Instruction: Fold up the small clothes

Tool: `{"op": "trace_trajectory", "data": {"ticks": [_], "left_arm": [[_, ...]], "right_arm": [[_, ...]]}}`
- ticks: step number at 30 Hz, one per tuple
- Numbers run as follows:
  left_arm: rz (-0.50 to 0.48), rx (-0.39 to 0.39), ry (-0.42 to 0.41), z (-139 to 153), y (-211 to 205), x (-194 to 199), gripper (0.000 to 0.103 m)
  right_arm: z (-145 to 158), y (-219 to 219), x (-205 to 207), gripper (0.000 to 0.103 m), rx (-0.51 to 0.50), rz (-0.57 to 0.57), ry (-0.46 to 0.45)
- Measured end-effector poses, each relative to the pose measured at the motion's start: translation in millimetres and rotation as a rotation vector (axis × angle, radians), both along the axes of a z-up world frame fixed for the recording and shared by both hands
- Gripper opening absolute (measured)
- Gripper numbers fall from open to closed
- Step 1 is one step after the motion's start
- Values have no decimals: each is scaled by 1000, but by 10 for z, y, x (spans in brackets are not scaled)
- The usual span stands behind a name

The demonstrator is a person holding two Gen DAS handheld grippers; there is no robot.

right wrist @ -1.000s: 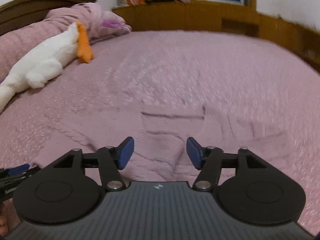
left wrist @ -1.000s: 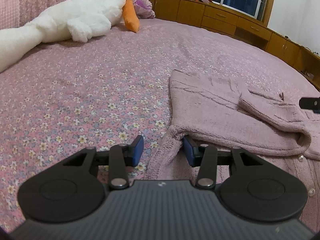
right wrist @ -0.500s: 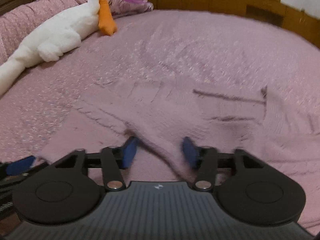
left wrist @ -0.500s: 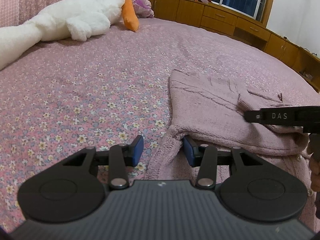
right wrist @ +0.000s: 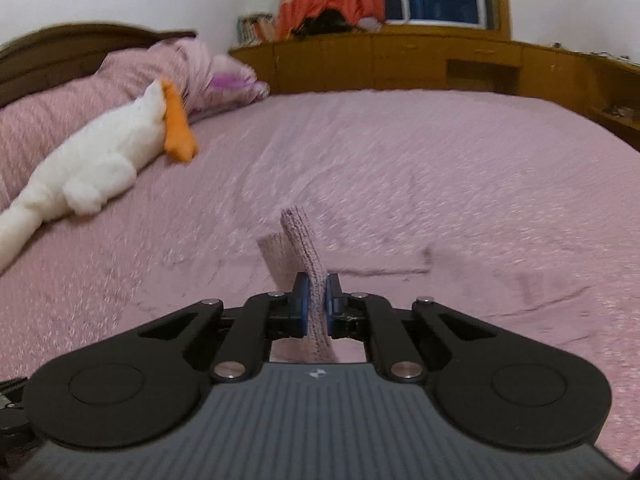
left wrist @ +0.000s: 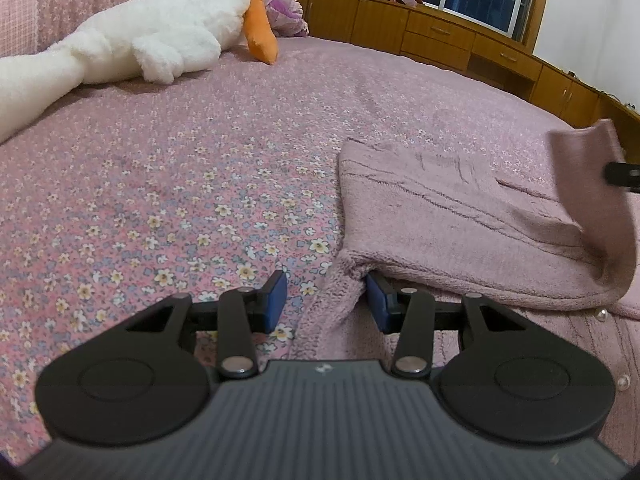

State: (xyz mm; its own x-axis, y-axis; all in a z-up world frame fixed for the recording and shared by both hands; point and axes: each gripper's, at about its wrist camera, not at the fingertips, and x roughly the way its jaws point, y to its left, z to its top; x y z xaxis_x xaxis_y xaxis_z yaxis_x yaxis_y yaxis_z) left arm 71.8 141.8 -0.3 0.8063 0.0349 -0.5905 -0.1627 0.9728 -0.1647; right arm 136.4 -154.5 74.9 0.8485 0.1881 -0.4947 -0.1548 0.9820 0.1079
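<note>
Two claws are on the pink cardigan (left wrist: 452,216), which lies on the floral bed (left wrist: 168,184). My right claw (right wrist: 316,300) is pinching a sleeve cuff (right wrist: 304,248), lifted clear of the body. My left claw (left wrist: 326,296) stands spread around the near folded edge, pads not pressing. I judge it best to carry the sleeve straight across the body, keeping the edge pinned flat.
</note>
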Motion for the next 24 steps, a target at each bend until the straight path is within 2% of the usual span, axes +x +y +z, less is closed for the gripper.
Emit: {"op": "trace_trajectory", "data": {"ticks": [8,14,18,21,24], "left_arm": [[-3,14,5,3,-17,19,46],[-4,56,3,-10,-76,17,46],[-8,56,3,-12,-64,17,46],[-7,58,5,-13,-67,21,46],[-7,65,8,-13,-79,24,46]], "right_arm": [[-55,-605,-206,8,0,-164,-22],[-440,-964,-296,9,15,-286,54],[-630,-1134,-384,10,58,-354,91],[-694,-1228,-504,15,82,-363,87],[-720,-1260,-588,31,88,-357,95]]}}
